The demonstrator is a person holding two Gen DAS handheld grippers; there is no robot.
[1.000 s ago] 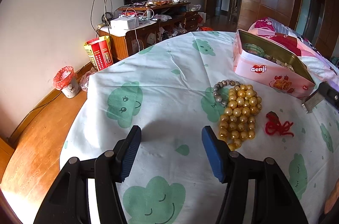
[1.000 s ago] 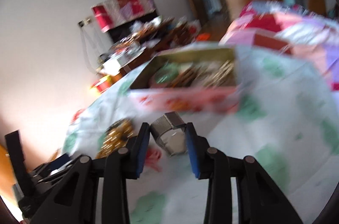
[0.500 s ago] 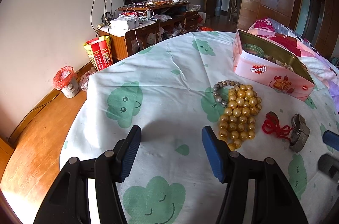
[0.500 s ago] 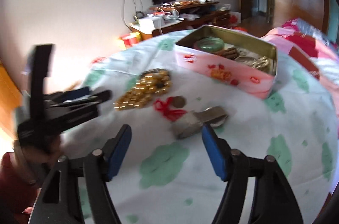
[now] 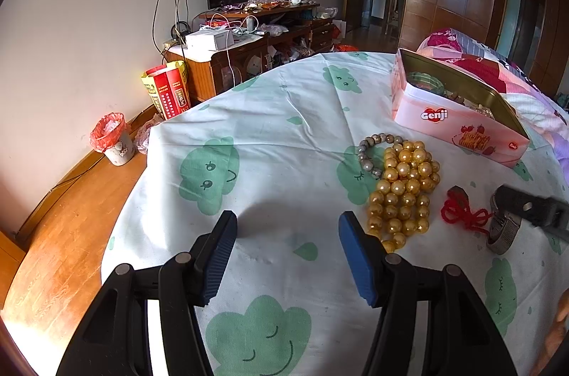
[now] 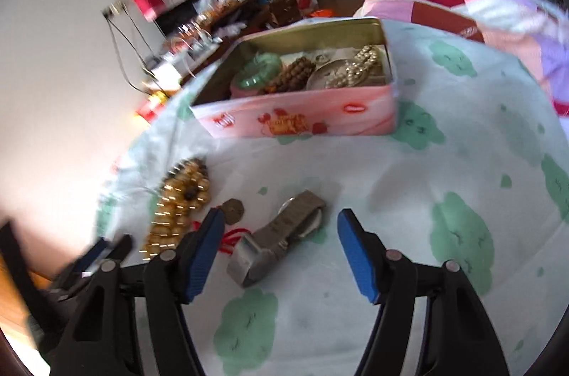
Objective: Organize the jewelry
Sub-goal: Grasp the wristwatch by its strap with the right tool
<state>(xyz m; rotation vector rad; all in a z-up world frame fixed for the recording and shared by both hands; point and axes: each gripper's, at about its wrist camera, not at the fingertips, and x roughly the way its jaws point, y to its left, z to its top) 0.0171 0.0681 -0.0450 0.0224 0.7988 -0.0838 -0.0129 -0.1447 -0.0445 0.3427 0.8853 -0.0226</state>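
A pink Genji tin (image 5: 458,127) stands open on the table; the right wrist view shows the tin (image 6: 298,120) holding a green bangle, brown beads and metal pieces. A gold bead necklace (image 5: 403,194) and a grey bead bracelet (image 5: 370,152) lie in front of it, with a red cord pendant (image 5: 462,212) and a metal watch (image 6: 281,241) to the right. My left gripper (image 5: 287,258) is open and empty, left of the gold beads. My right gripper (image 6: 281,251) is open, just above the watch, the jaws on either side of it.
The round table has a white cloth with green clouds (image 5: 270,134). Its edge drops to a wooden floor on the left, with a small bin (image 5: 113,141). A cluttered cabinet (image 5: 249,41) stands behind, a quilted bed (image 5: 498,63) at the right.
My right gripper has let go of the watch, which now lies on the cloth beside the red cord, and has opened wide. The left gripper has not moved.
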